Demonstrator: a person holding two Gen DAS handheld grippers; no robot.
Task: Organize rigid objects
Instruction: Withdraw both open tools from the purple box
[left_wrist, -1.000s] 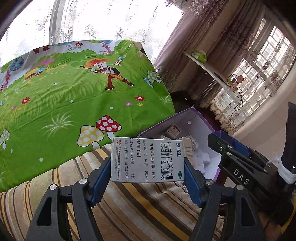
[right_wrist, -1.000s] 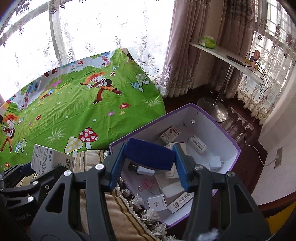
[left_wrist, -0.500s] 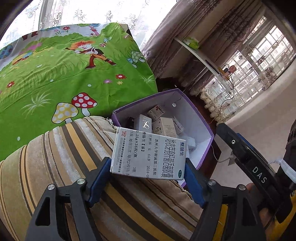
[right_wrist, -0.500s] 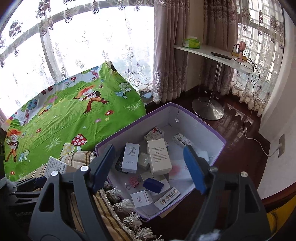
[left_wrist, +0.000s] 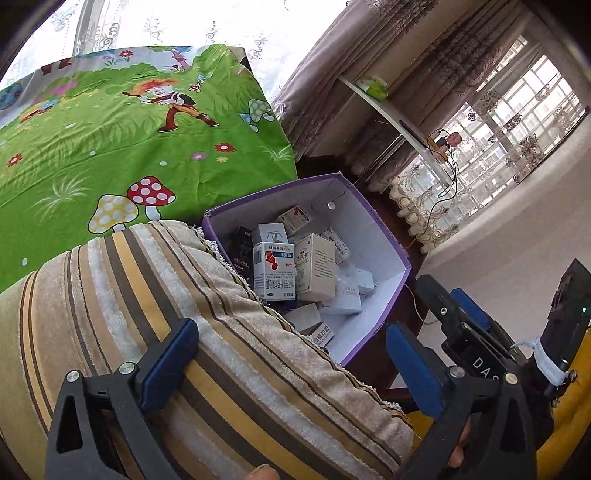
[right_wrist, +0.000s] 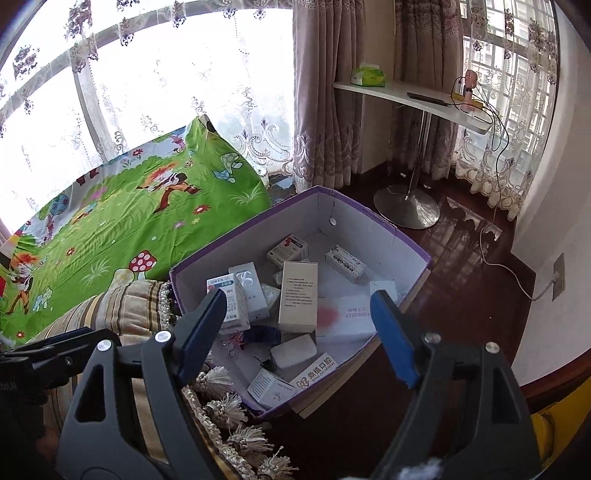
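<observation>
Striped velvet in tan, brown and gold fills the lower left of the left wrist view: a cushion (left_wrist: 207, 332) whose near edge hides the bottom corner of the purple box (left_wrist: 384, 236) and the lower ends of the cartons inside it. Beyond the cushion lies a green cartoon sheet (left_wrist: 110, 133) with mushrooms, cut off at the picture's left rim. The left gripper (left_wrist: 291, 354) hangs above the cushion with its jaws opening wide and nothing between them. In the box a white and blue carton (left_wrist: 274, 275) stands upright against the near wall, just beside a beige carton (left_wrist: 316, 266); smaller white packs behind and below them overlap so much that their print cannot be read. At the right edge the right gripper (left_wrist: 458, 325) shows only as a black bar with blue pads, partly cut off.

From the right wrist view the left gripper (right_wrist: 55, 350) is only a dark edge at the far left. The fringe of tassels (right_wrist: 229, 402) covers the box's (right_wrist: 406, 240) near left corner. The right gripper (right_wrist: 299, 325) hovers over the box, jaws spread wide and empty, their blue pads masking part of the white and blue carton (right_wrist: 227, 299) and the box's right rim. A beige carton (right_wrist: 298, 295) lies flat in the middle, a dark blue item (right_wrist: 262, 334) beneath it is hard to identify. Further right stand curtains (right_wrist: 325, 92) and a white shelf (right_wrist: 413, 99) on a metal stand
</observation>
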